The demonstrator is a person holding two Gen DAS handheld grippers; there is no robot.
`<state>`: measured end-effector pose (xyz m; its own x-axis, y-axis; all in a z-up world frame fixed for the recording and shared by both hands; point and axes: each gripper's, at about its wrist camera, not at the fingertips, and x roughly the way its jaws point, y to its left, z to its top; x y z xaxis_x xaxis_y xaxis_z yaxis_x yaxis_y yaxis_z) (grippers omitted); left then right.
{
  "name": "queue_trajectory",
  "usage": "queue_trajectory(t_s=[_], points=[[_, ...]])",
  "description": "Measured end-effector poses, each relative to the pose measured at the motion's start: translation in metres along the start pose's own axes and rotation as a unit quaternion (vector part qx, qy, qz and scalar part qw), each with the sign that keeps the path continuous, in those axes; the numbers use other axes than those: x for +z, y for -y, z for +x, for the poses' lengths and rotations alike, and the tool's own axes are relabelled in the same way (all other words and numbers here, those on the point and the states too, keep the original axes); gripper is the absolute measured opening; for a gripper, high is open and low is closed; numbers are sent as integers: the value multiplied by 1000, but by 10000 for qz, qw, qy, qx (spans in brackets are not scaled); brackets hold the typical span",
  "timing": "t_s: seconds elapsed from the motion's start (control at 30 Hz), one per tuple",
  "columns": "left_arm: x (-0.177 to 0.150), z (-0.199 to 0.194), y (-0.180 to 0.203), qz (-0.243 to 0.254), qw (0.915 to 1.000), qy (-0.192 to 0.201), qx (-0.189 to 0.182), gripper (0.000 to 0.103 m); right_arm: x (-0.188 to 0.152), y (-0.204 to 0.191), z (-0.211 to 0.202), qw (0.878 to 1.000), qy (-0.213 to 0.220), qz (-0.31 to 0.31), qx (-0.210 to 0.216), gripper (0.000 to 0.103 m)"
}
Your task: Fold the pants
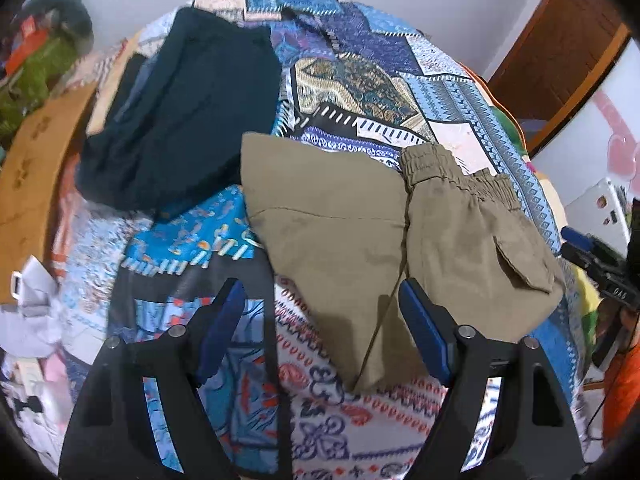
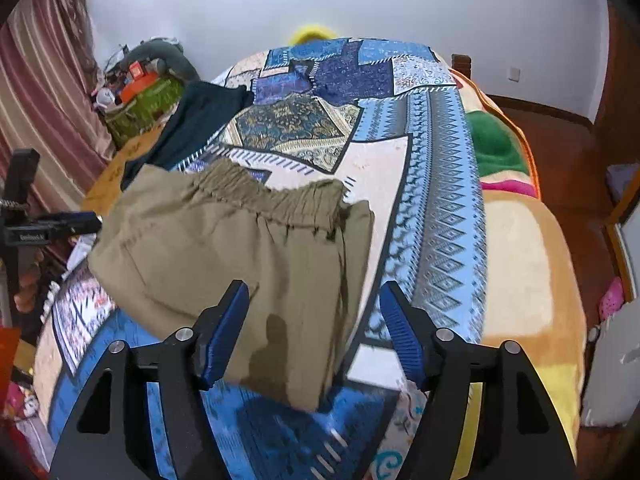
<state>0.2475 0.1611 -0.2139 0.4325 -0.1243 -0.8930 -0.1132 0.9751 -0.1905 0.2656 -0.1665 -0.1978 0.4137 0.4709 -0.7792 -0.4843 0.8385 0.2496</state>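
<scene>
Olive-khaki pants lie folded on the patterned bedspread, elastic waistband toward the far right and a flap pocket at the right edge. My left gripper hovers above their near edge, jaws wide apart, nothing between the blue pads. In the right wrist view the same pants lie with the waistband at the far side. My right gripper stands open just above their near right corner; the cloth lies below the pads, not pinched.
A dark navy garment lies on the bed's far left. The bedspread covers the bed, with an orange blanket at its right side. Clutter and a green box stand left. The other gripper shows at the left edge.
</scene>
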Motion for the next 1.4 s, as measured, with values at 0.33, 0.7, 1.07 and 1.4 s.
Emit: queue_trajectory(t_s=[0.33, 0.7, 1.07, 1.4], points=[[14, 31, -3, -99, 9994, -194, -254, 79, 0, 26, 59, 9952, -569, 635, 479, 66], [28, 43, 13, 283, 9993, -98, -232, 53, 11, 20, 74, 9952, -586, 492, 616, 59], [33, 39, 24, 484, 9988, 56, 106, 16, 11, 13, 61, 9994, -235, 86, 232, 14], [35, -8, 36, 671, 9955, 624, 250, 3, 25, 4, 40, 9997, 118, -77, 187, 7]])
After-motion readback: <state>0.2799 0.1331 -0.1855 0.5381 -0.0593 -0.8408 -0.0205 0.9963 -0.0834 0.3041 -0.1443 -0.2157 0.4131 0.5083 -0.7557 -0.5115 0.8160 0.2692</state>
